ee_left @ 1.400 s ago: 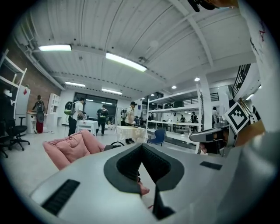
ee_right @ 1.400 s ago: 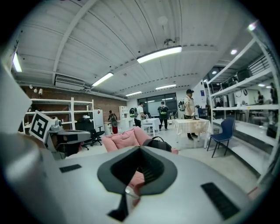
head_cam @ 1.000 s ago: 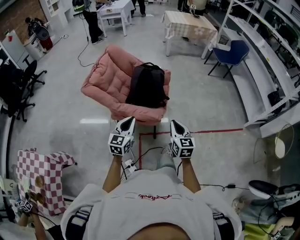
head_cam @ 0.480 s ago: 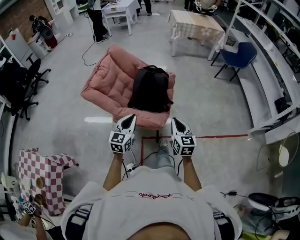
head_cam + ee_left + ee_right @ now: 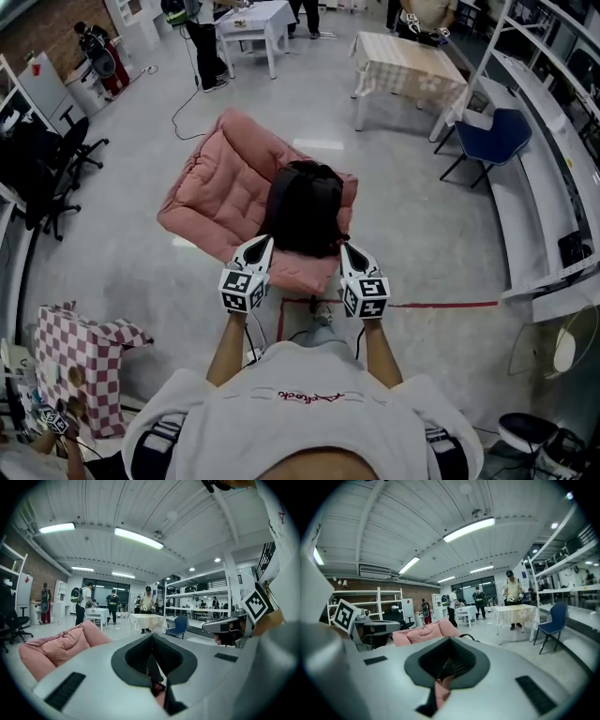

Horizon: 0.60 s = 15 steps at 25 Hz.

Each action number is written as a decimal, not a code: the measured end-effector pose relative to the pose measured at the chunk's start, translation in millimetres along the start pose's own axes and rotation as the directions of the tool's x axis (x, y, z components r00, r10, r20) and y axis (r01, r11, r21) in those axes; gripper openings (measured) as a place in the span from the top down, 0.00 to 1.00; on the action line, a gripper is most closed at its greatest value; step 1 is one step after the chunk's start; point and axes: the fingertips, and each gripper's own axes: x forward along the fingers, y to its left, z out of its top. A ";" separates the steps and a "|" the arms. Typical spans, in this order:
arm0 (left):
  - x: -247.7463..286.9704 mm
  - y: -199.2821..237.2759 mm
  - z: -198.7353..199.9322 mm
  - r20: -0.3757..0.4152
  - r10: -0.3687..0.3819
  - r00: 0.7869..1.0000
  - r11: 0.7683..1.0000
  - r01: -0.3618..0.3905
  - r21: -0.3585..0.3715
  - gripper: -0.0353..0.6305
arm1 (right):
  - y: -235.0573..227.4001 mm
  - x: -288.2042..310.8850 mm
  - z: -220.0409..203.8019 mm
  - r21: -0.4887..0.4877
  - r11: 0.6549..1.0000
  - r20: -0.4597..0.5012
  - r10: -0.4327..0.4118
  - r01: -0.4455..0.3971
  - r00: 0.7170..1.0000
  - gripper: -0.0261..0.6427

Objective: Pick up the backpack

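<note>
A black backpack (image 5: 303, 208) lies on the right half of a pink cushioned chair (image 5: 221, 190) in the head view. My left gripper (image 5: 260, 246) is shut and empty, its tip over the chair's near edge, just left of the backpack's lower corner. Just right of the other lower corner, my right gripper (image 5: 350, 248) is also shut with nothing in it. In the left gripper view only the pink chair (image 5: 56, 646) shows past the closed jaws. The right gripper view shows the pink chair (image 5: 423, 633) and a backpack strap (image 5: 468, 638) above the jaws.
A red tape line (image 5: 441, 305) runs across the grey floor near my feet. A cloth-covered table (image 5: 405, 66) and a blue chair (image 5: 492, 141) stand beyond at the right. A white table (image 5: 253, 23) with people beside it is at the far back, a checkered stool (image 5: 80, 352) at my left.
I have walked forward with both grippers. The chair and backpack have come closer, and the gripper tips now reach the chair's near edge beside the backpack.
</note>
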 end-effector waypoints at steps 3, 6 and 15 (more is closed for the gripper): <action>29.3 11.0 8.6 -0.004 0.022 1.000 1.000 -0.022 -0.006 0.93 | -19.4 27.0 14.1 -0.010 1.000 -0.006 0.024 -0.024 1.000 0.93; 54.9 17.8 15.2 -0.005 0.051 0.999 0.999 -0.051 -0.011 0.93 | -39.7 49.7 22.9 -0.013 0.999 -0.015 0.051 -0.051 0.999 0.93; 121.8 41.4 31.2 -0.001 0.104 0.995 0.995 -0.104 -0.005 0.93 | -86.1 118.0 47.3 -0.015 0.994 -0.010 0.109 -0.109 0.994 0.93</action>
